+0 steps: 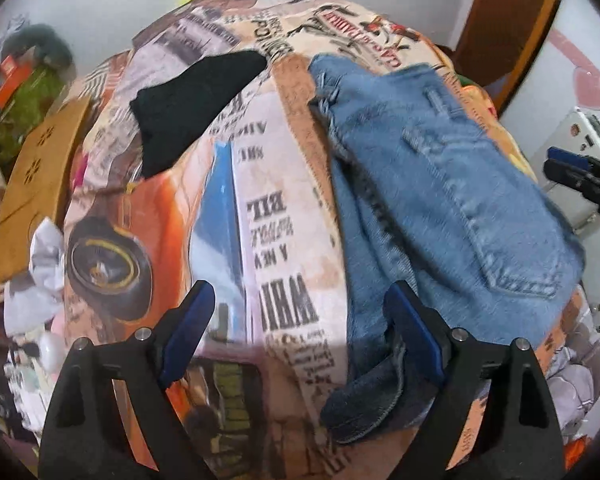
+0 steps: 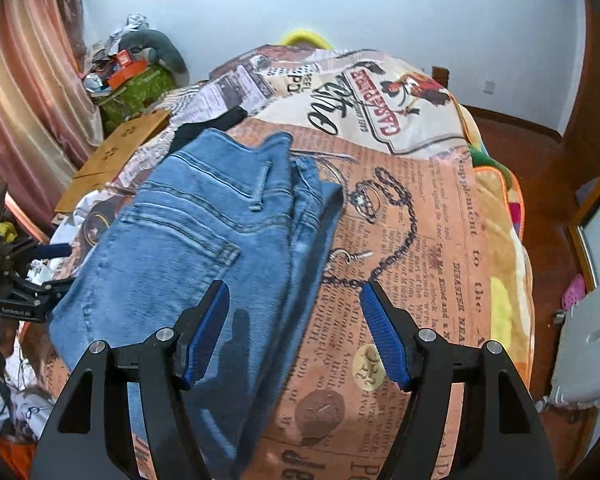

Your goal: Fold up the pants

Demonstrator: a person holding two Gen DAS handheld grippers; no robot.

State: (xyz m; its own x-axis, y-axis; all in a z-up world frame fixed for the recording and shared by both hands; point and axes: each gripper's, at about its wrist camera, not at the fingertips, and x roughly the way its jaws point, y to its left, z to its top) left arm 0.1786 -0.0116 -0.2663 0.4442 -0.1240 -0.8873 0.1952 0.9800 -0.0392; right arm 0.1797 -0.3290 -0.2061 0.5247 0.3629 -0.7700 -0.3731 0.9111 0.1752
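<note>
The bed cover (image 2: 432, 248), printed like old newspaper, fills most of both views and carries everything below. On my right-hand side its surface is bare out to the far corner and the long edge, where it drops to the wooden floor (image 2: 540, 184). On my left-hand side the edge is crowded by a flat cardboard sheet (image 2: 116, 156) and a cluttered heap near the curtain (image 2: 32, 92).

The blue jeans (image 2: 204, 240) lie folded lengthwise on the cover, back pocket up, waistband toward the far end, one long edge running down the middle of the bed. A dark cuff end (image 1: 376, 404) is turned back at the near end. A black garment (image 1: 188, 108) lies just beyond the waistband, partly tucked behind it in the right wrist view.

My right gripper (image 2: 296, 332) hangs above the jeans' right edge, jaws moderately apart, nothing between the pads. My left gripper (image 1: 300, 328) is spread wide above the jeans' left edge and empty; its right finger (image 1: 412, 332) overlaps the denim in view, contact undetermined.
</note>
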